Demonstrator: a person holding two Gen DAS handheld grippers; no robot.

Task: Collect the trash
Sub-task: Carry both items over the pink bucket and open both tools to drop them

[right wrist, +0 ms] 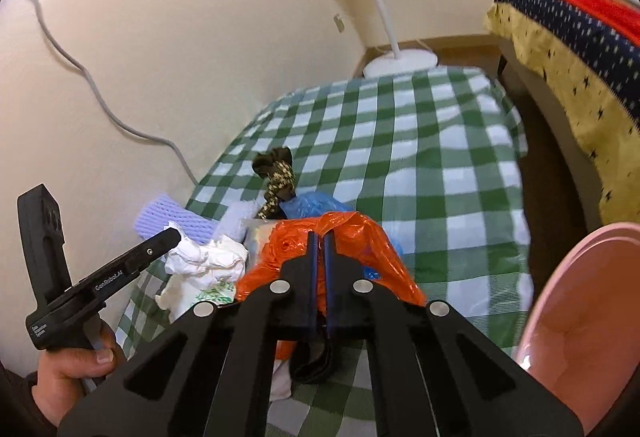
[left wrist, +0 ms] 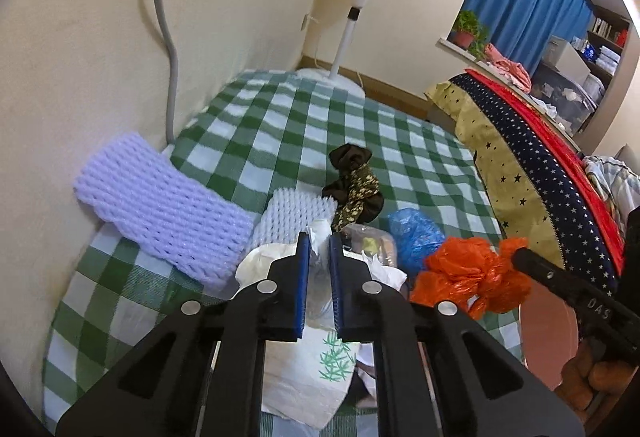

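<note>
Both grippers are clamped: your left gripper (left wrist: 319,237) pinches crumpled white tissue (right wrist: 208,257), your right gripper (right wrist: 320,237) grips the orange plastic bag (right wrist: 360,237) above the green checked cloth (right wrist: 420,157). Lift slowly, keep pads tight, and carry toward the pink bin (right wrist: 580,317) at right.

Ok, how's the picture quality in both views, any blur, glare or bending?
Left wrist view: strong fisheye bending, the pole of the fan leans and dark corners ring the frame; the checked cloth is sharp and evenly lit, no glare. Right wrist view: same bending, but softer, the cloth's right edge smears and the pink bin is blurry; the orange bag looks oversaturated.
</note>
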